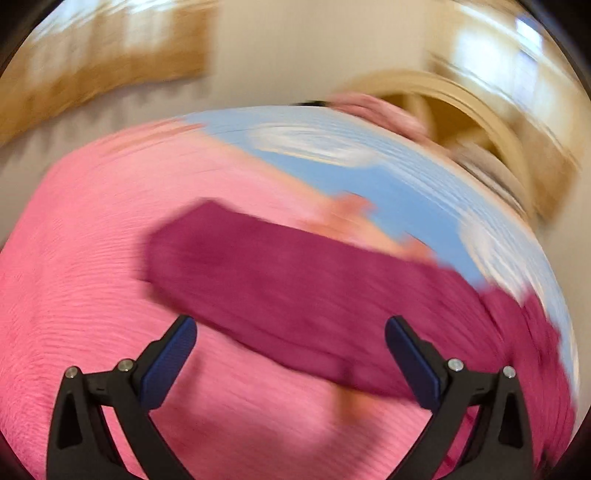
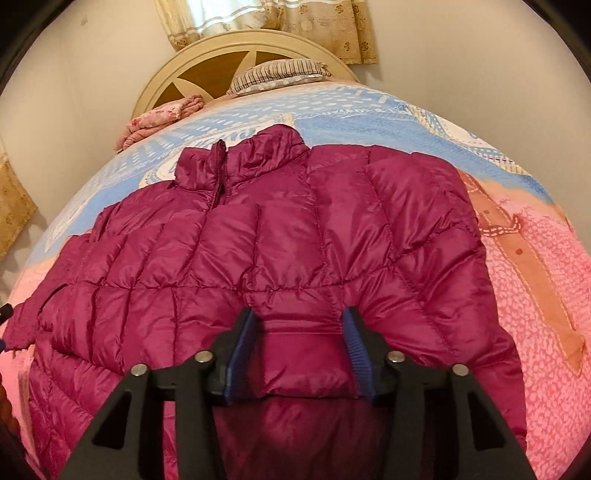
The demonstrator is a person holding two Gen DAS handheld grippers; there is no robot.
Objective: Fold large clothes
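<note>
A magenta quilted puffer jacket [image 2: 258,251] lies spread flat on a bed [image 2: 535,295] covered by a pink and blue patterned bedspread, and everything else sits around that jacket.

Off the jacket's left edge, in the right wrist view, a small dark tip shows at the frame border; it may be the other tool, but it is too small to tell. Past the jacket's collar on the left, a folded pink cloth [image 2: 159,118] rests against the arched wooden headboard [image 2: 177,70]. A striped pillow [image 2: 280,75] lies beyond the collar, at the headboard's foot, with a patterned curtain [image 2: 332,26] hanging behind it. The jacket's right sleeve is folded across its body, its cuff end reaching toward the near hem.

The right gripper [image 2: 301,339] sits over that near part of the jacket, its fingers [image 2: 243,343] half spread with a fold of the magenta fabric bulging between them; the blue pads seem to rest on the fold rather than squeeze it.

The left wrist view is heavily smeared. The left gripper [image 1: 291,354] hangs over the pink bedspread, fingers [image 1: 166,362] spread wide with nothing between them. A blurred magenta sleeve [image 1: 277,288] of the jacket lies just beyond them.
</note>
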